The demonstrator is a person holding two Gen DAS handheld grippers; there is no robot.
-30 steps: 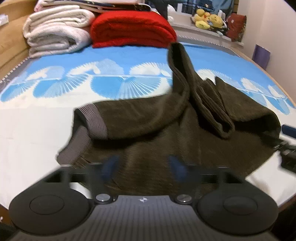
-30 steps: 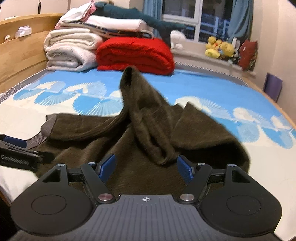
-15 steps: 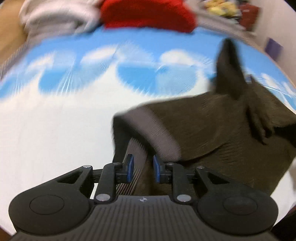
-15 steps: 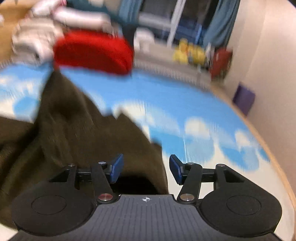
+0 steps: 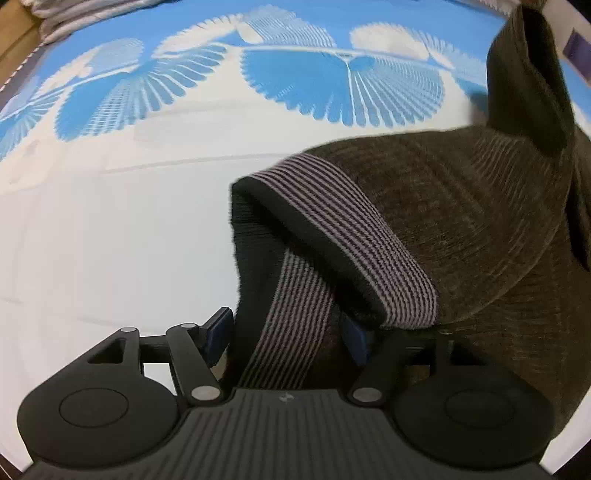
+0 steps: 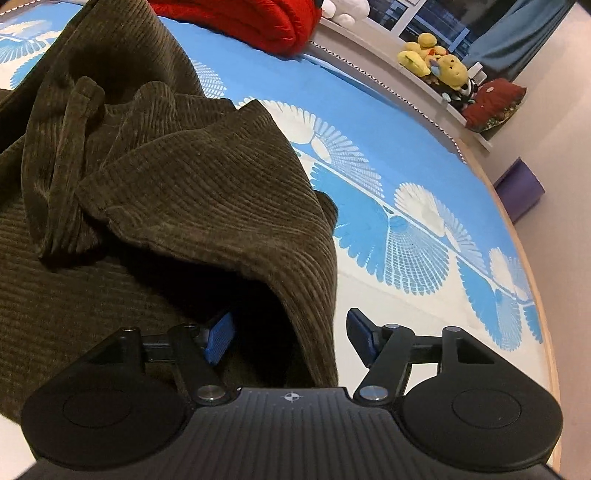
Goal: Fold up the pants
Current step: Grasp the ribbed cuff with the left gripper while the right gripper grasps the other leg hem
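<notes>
Dark olive corduroy pants (image 5: 461,206) lie crumpled on a blue and white bed sheet (image 5: 110,240). Their grey striped waistband (image 5: 343,229) is folded over at the pants' left end. My left gripper (image 5: 287,338) points steeply down at it; its jaws are opening, with the waistband between the blue pads (image 5: 219,334) and loose. In the right wrist view, the pants (image 6: 203,184) are bunched in folds. My right gripper (image 6: 290,338) straddles their right-hand edge. Its jaws are opening too, and the cloth hangs between the pads (image 6: 219,338) without being pinched.
A red folded blanket (image 6: 251,18) lies at the far end of the bed, with pale folded blankets (image 5: 74,18) to its left. Plush toys (image 6: 436,62) and a red cushion (image 6: 495,103) sit on the sill. A purple box (image 6: 521,188) stands past the bed's wooden edge (image 6: 535,295).
Both grippers came down close to the pants. The left one shifted to the waistband end and went from narrow to wide. The right one shifted to the pants' right edge.
</notes>
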